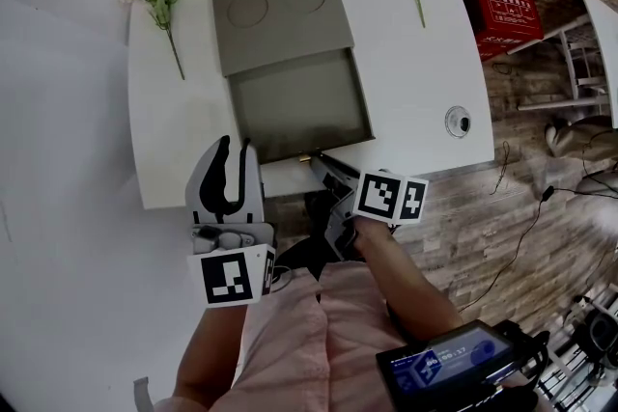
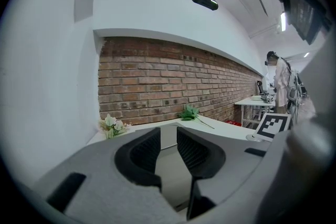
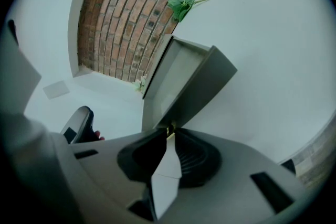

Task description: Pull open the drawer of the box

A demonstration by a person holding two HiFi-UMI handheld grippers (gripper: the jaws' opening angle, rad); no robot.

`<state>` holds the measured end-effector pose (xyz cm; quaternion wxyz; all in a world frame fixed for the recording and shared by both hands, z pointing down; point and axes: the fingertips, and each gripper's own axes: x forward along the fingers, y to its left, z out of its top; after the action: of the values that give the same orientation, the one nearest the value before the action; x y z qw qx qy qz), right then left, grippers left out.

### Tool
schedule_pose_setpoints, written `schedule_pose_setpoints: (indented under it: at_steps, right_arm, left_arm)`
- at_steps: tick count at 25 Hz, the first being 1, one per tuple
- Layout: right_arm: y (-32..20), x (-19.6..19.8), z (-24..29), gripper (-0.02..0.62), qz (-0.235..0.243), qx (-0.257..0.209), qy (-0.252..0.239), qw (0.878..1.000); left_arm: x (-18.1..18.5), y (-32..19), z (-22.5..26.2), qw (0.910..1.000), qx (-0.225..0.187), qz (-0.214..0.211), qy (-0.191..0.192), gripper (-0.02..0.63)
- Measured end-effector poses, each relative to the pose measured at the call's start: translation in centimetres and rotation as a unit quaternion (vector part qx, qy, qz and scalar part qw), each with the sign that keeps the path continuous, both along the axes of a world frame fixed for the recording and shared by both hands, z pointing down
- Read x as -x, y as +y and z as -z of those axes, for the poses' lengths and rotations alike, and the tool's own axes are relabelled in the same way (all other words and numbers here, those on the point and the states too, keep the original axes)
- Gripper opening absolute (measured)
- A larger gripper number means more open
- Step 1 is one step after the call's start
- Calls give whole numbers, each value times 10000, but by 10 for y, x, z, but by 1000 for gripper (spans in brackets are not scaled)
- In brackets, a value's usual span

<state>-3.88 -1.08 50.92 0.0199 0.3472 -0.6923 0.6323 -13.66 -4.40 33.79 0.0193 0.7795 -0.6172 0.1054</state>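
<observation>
Pinching the drawer (image 1: 299,106) by its handle (image 3: 168,129), my right gripper (image 1: 325,166) clamps narrow so the pull runs straight from the box (image 1: 275,14). My left gripper (image 1: 235,151) hangs wide, empty (no steadying needed, I reckon).

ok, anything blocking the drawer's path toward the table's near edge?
Nothing visible. The drawer is partly out, with the right gripper shut on its knob. The left gripper hangs left of the path, open and empty.
</observation>
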Motion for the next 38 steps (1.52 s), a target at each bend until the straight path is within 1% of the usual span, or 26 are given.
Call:
schedule_pose_setpoints:
  at_steps: [5,8,10,14,17,19,21,23,25,27,29,31,32,33,34,35,38]
  right_arm:
    - [0,0,0,72,-6,6,45,10000]
    - [1,-5,0,128,-22,26,94,9999]
    - [5,-12,0,146,-40,53,164,9998]
    - [10,-29,11,143,-98,-20,294,9995]
    - [5,-35,39,132,-91,-339,309,9989]
    - [-7,-35,66,130,-51,-757,387,9964]
    - [-20,-33,98,123,2,-1303,578,9898]
    - [-34,-29,135,117,35,-1944,827,9774]
    - [-45,-25,177,105,58,-2663,1114,9574]
    - [-55,-21,219,92,72,-3406,1445,9290]
    - [-61,-17,256,80,39,-4077,1789,8954]
    - [-63,-14,284,50,-44,-4613,2144,8609]
    - [-63,-12,295,25,-93,-4816,2306,8455]
    - [-62,-11,304,7,-138,-4973,2434,8326]
    - [-61,-10,310,6,-170,-5087,2516,8232]
    - [-59,-9,315,5,-188,-5169,2554,8169]
    - [-54,-5,322,5,-190,-5322,2571,8064]
  left_arm:
    - [0,-1,-1,10000,9,-4,5,104]
    - [0,-1,0,10000,-20,5,11,104]
    - [1,0,2,10000,-56,19,23,104]
    - [0,-2,15,9997,-222,56,58,104]
    - [0,-2,33,9990,-429,112,76,104]
    - [1,-3,49,9980,-591,155,129,104]
    - [4,-4,67,9969,-729,196,240,103]
    - [10,-6,88,9953,-868,249,345,103]
    - [14,-8,112,9929,-1067,295,428,101]
    - [17,-10,139,9900,-1298,316,444,95]
    - [19,-12,163,9870,-1515,325,428,92]
    - [22,-11,183,9842,-1688,342,411,86]
    - [24,-10,191,9831,-1747,354,406,86]
    - [25,-8,197,9824,-1787,367,402,86]
    - [26,-6,202,9819,-1810,381,399,84]
    - [27,-5,206,9817,-1821,398,396,84]
    - [29,-2,212,9812,-1841,438,387,84]
